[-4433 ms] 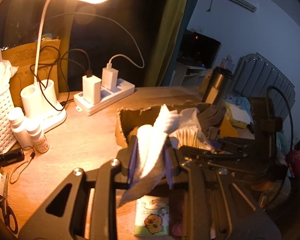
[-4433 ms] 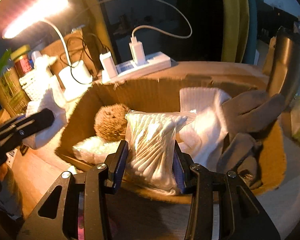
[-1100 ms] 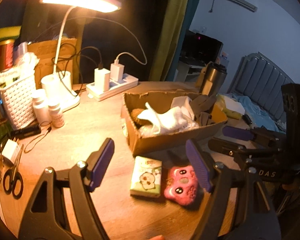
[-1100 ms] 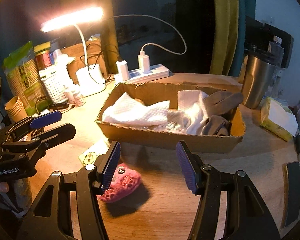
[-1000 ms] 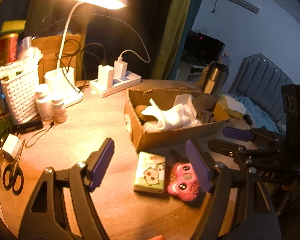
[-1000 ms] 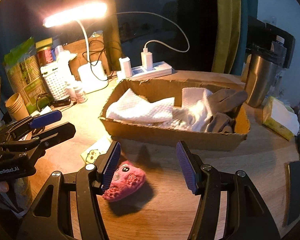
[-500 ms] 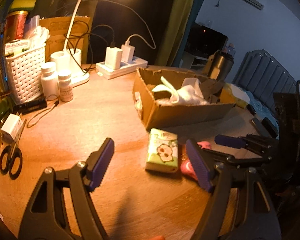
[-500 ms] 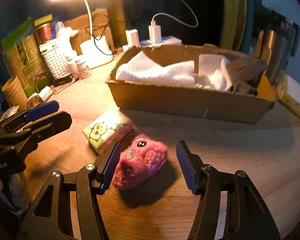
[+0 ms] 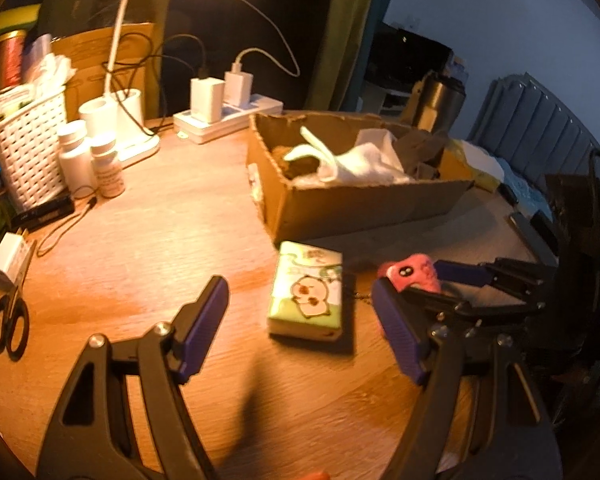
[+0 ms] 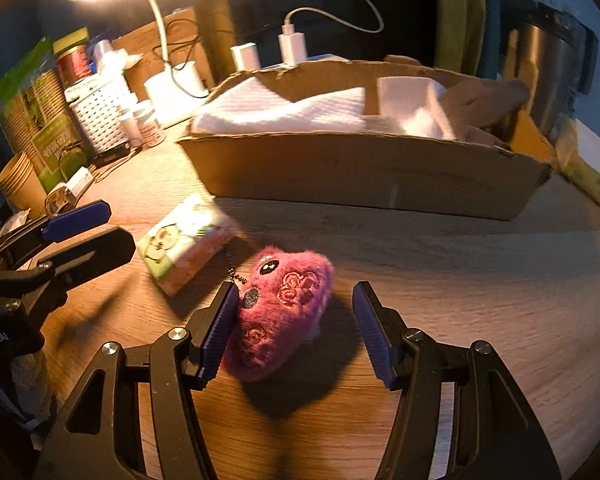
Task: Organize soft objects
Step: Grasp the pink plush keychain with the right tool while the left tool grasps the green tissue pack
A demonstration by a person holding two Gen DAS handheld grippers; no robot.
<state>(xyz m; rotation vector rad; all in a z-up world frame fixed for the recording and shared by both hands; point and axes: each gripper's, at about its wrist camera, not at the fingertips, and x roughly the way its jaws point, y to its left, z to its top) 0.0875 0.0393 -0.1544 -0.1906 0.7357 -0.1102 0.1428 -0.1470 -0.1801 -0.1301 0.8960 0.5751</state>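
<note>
A pink plush toy (image 10: pixel 284 308) with a short bead chain lies on the wooden table, between the fingers of my right gripper (image 10: pixel 296 322). The jaws are open: the left pad sits right at the plush, the right pad stands clear of it. A green-and-white tissue pack (image 9: pixel 306 296) lies flat just beyond my left gripper (image 9: pixel 302 322), which is open and holds nothing. Behind both stands a cardboard box (image 10: pixel 360 168) with white cloths and a grey glove inside. In the left wrist view the right gripper (image 9: pixel 450 286) reaches around the plush toy (image 9: pixel 414 272).
A desk lamp base (image 9: pixel 116 120), power strip with chargers (image 9: pixel 224 120), white basket (image 9: pixel 28 148) and small bottles (image 9: pixel 108 164) line the back left. Scissors (image 9: pixel 8 320) lie at the left edge. A steel tumbler (image 10: pixel 544 72) stands behind the box, paper cups (image 10: pixel 20 184) at far left.
Both grippers have sunk toward the table and tipped down. The plush now sits between the right fingers and the tissue pack lies closer to the left ones. Neither jaw width has changed.
</note>
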